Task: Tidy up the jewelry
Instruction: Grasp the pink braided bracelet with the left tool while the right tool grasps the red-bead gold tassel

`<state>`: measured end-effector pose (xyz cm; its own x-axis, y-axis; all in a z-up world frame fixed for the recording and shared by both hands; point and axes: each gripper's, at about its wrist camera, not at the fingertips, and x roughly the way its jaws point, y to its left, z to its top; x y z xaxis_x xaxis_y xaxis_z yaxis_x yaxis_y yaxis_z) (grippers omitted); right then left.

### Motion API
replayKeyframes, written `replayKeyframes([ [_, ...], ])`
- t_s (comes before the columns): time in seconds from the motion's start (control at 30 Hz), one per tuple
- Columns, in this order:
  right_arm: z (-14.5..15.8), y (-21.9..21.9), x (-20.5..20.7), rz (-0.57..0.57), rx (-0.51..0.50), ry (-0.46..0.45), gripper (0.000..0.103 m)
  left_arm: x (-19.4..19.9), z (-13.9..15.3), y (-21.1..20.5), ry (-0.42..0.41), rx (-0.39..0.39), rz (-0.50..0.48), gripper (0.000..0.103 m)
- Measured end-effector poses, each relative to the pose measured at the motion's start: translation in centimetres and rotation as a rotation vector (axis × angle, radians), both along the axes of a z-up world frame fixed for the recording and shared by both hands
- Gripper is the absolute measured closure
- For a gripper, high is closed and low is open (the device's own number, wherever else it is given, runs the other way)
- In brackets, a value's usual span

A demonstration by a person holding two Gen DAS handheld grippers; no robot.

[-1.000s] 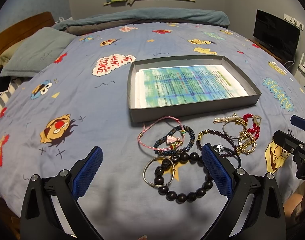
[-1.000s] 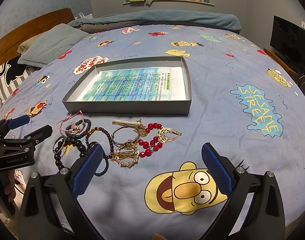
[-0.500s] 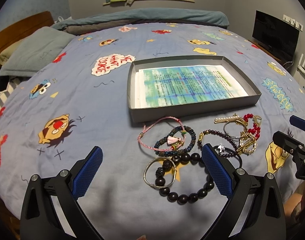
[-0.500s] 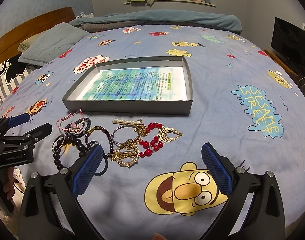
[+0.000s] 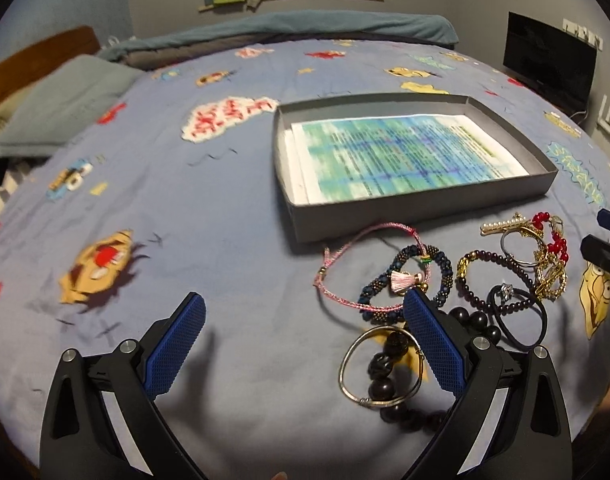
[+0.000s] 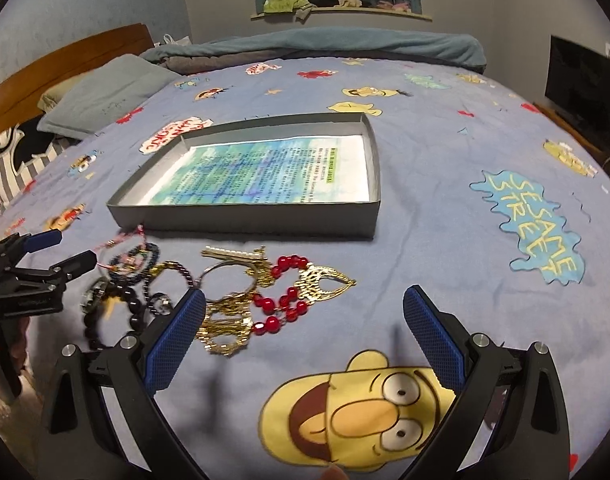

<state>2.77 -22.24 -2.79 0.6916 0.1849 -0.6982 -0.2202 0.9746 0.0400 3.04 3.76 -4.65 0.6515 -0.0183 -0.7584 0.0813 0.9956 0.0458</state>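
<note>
A pile of jewelry lies on the blue bedspread in front of a shallow grey box (image 5: 417, 216) lined with printed paper. In the left wrist view I see a pink cord bracelet (image 5: 345, 272), a dark blue beaded bracelet (image 5: 441, 268), a silver bangle (image 5: 347, 376) and a black bead bracelet (image 5: 385, 384). My left gripper (image 5: 305, 340) is open just left of the bangle, and its right finger covers part of the pile. My right gripper (image 6: 305, 332) is open and holds nothing, just behind the red bead bracelet (image 6: 281, 304) and gold chains (image 6: 225, 328).
The grey box (image 6: 245, 216) sits mid-bed beyond the jewelry. A grey pillow (image 6: 105, 96) and wooden headboard (image 6: 65, 64) are far left, a folded blanket (image 6: 325, 44) at the back, a dark screen (image 6: 581, 92) on the right. The left gripper (image 6: 61, 250) shows at the left edge.
My left gripper has shifted left and a little nearer the bed, so the jewelry now sits further right in its view. The right gripper has edged slightly forward. Both stay open.
</note>
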Motion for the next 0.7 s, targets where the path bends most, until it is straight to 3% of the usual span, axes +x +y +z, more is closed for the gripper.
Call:
replayKeyframes([
  [0.33, -1.2, -0.7, 0.9, 0.04, 0.052, 0.031, 0.006, 0.7, -1.0, 0.4, -0.021, -0.035, 0.006, 0.005],
  [0.5, -1.1, -1.2, 0.9, 0.007, 0.03, -0.009, 0.006, 0.5, -0.6, 0.4, -0.062, -0.037, -0.007, 0.006],
  [0.6, -0.8, -2.0, 1.1, -0.014, 0.059, -0.009, 0.015, 0.3, -0.2, 0.7, -0.075, -0.062, -0.01, 0.007],
  [0.7, -0.9, -2.5, 1.3, -0.023, 0.074, 0.004, 0.031, 0.1, 0.3, 0.8, -0.095, -0.061, -0.018, 0.008],
])
